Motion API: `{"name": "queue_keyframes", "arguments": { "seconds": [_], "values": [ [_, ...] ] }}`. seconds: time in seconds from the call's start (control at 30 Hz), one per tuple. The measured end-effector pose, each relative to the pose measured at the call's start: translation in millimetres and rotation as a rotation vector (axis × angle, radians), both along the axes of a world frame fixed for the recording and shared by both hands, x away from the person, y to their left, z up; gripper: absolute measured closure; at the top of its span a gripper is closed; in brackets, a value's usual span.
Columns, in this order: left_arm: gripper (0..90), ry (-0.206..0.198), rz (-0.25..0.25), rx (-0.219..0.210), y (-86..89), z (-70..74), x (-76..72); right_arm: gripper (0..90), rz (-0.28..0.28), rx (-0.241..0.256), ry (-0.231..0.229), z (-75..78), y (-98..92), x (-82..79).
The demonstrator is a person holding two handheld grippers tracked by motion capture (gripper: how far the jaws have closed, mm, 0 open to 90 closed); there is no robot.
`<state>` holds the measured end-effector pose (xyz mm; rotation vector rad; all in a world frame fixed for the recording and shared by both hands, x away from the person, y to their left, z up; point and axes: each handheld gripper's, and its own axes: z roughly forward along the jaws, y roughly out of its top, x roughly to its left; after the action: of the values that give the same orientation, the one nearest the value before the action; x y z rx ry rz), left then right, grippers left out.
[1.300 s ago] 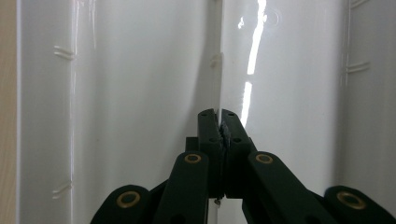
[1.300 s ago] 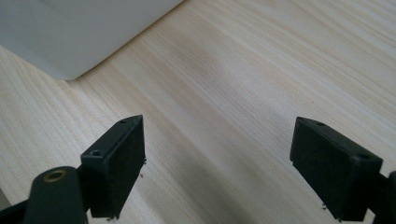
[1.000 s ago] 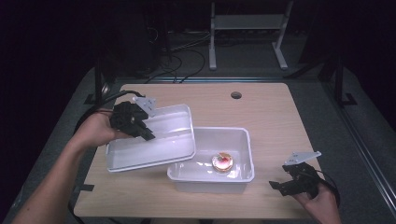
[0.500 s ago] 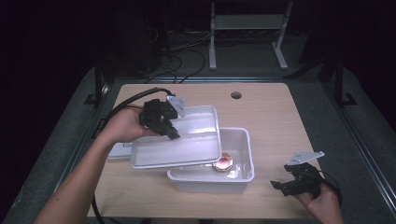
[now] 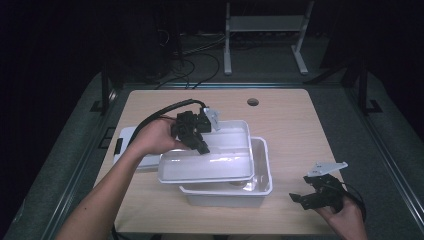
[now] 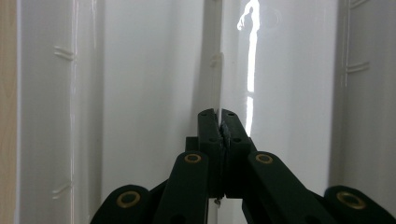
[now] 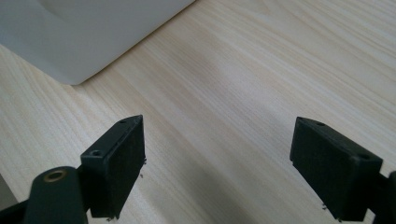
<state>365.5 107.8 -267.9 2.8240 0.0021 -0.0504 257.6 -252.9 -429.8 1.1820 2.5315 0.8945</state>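
The white plastic lid (image 5: 207, 157) is held above the open white plastic box (image 5: 262, 172), covering most of its left and middle part and overhanging it toward the left. The lid sits roughly level, shifted left of the box, so the box's right rim and front wall remain exposed. What lies inside the box cannot be made out from the high view.

The left gripper (image 5: 192, 135) grips the lid at its far left edge. In the left gripper view the lid (image 6: 140, 93) appears as glossy white ribbed plastic, and the left gripper (image 6: 219, 116) has its jaws pressed together on a thin raised edge of the lid, with no gap visible between them. The person's left hand (image 5: 152, 140) wraps the gripper body, and its black cable (image 5: 160, 112) arcs up and back over the wrist.

The right gripper (image 5: 312, 196) sits low at the near right part of the table (image 5: 295, 120), well apart from the box and touching nothing. In the right gripper view its jaws stand wide apart, the right gripper (image 7: 217, 158) over bare light wood, with a corner of the white box (image 7: 93, 32) at upper left.

A second white lid-like piece (image 5: 130, 145) lies flat on the table to the left of the box, partly under the left forearm.
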Motion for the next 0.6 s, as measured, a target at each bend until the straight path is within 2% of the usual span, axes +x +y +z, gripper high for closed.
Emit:
{"name": "queue_keyframes", "arguments": {
  "seconds": [0.6],
  "values": [
    [89.3, 0.015, -0.041, 0.053, -37.0, -15.9, 1.1, 17.5, -0.009, -0.004, -0.003, -0.1, -0.4, -1.0]
  ]
}}
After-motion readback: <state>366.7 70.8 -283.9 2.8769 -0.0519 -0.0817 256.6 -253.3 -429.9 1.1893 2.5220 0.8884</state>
